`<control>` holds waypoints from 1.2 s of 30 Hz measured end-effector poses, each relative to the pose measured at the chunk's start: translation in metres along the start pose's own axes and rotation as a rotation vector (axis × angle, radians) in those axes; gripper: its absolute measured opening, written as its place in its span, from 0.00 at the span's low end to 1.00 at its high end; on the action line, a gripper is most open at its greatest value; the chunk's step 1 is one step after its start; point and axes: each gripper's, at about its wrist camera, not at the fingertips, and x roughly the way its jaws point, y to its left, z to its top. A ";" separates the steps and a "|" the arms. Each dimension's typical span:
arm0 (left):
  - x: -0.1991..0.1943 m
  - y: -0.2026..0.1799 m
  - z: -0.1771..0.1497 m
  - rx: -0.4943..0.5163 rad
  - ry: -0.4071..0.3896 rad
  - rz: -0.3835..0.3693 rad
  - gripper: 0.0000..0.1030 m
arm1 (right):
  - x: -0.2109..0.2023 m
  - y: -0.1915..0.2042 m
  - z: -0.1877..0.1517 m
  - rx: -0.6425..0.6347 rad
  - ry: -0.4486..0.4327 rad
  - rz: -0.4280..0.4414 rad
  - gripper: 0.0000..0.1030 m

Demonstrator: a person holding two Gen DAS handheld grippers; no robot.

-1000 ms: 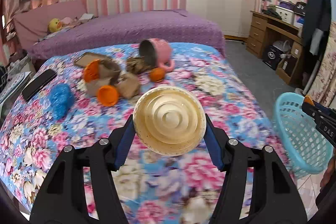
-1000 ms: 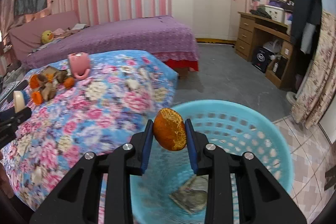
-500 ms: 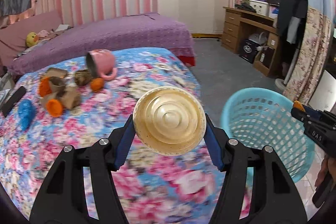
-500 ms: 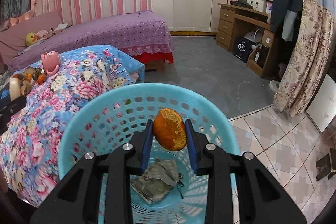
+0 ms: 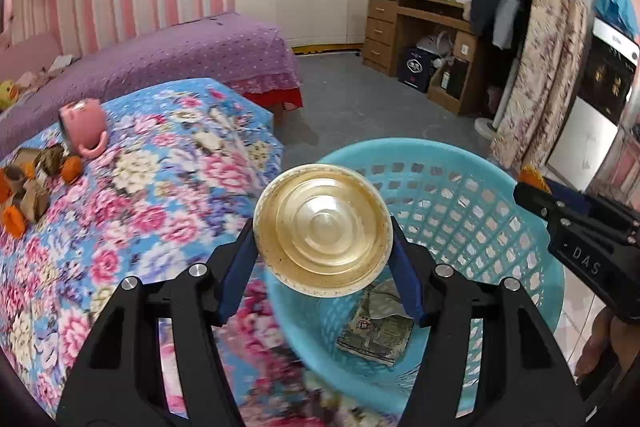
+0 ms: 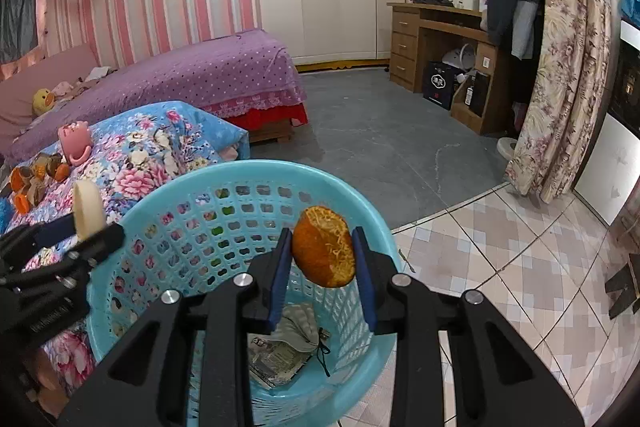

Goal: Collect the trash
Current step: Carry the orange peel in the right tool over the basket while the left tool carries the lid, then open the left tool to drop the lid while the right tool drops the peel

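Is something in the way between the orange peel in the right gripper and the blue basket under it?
Nothing visible. The orange peel hangs over the open blue basket, which holds only flat wrappers at the bottom.

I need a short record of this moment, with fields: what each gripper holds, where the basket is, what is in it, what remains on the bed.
left gripper: shut on paper bowl
right gripper: shut on orange peel, over the basket
basket: blue, on the floor beside the bed
basket contents: crumpled wrapper
on floral bedcover: pink mug, pile of peels and scraps
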 end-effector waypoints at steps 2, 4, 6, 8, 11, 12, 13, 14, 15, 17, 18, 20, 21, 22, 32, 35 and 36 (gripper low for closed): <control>0.004 -0.005 0.001 0.012 0.009 -0.005 0.60 | -0.001 -0.004 -0.001 0.011 -0.002 0.001 0.30; 0.004 -0.006 0.003 0.015 0.010 -0.003 0.72 | -0.001 -0.004 -0.001 0.013 -0.002 -0.001 0.30; 0.000 0.000 0.003 0.011 -0.012 0.024 0.85 | -0.001 -0.004 -0.001 0.009 -0.001 0.000 0.30; -0.004 0.008 0.004 0.010 -0.027 0.046 0.88 | 0.000 -0.004 -0.001 0.005 0.001 -0.001 0.30; -0.009 0.026 0.005 -0.007 -0.016 0.057 0.88 | 0.000 -0.003 -0.002 0.003 0.001 -0.002 0.30; -0.011 0.034 0.005 -0.019 -0.016 0.061 0.89 | -0.001 -0.002 -0.002 0.001 -0.001 -0.001 0.30; -0.014 0.039 0.005 -0.027 -0.018 0.067 0.90 | -0.001 -0.001 -0.002 -0.001 -0.003 -0.001 0.30; -0.015 0.044 0.004 -0.033 -0.022 0.072 0.91 | -0.001 0.000 -0.002 -0.003 -0.006 0.002 0.30; -0.017 0.050 0.004 -0.041 -0.025 0.079 0.91 | -0.002 0.002 -0.002 -0.006 -0.010 0.004 0.30; -0.023 0.061 0.003 -0.055 -0.026 0.095 0.92 | -0.001 0.008 -0.002 -0.016 -0.014 0.003 0.30; -0.024 0.064 0.002 -0.058 -0.026 0.101 0.92 | 0.000 0.011 -0.003 -0.021 -0.015 0.000 0.30; -0.029 0.072 0.000 -0.055 -0.024 0.124 0.92 | 0.002 0.015 -0.002 -0.026 -0.014 -0.001 0.30; -0.033 0.076 -0.001 -0.051 -0.026 0.136 0.93 | 0.003 0.017 -0.002 -0.025 -0.013 -0.001 0.30; -0.037 0.081 -0.003 -0.052 -0.032 0.146 0.93 | 0.004 0.018 -0.001 -0.025 -0.013 -0.003 0.30; -0.063 0.124 -0.009 -0.105 -0.053 0.167 0.94 | 0.000 0.041 0.002 -0.041 -0.041 -0.054 0.73; -0.069 0.133 -0.012 -0.113 -0.057 0.175 0.94 | -0.004 0.051 0.004 -0.054 -0.048 -0.049 0.77; -0.071 0.137 -0.013 -0.117 -0.059 0.179 0.94 | -0.007 0.056 0.004 -0.063 -0.056 -0.055 0.83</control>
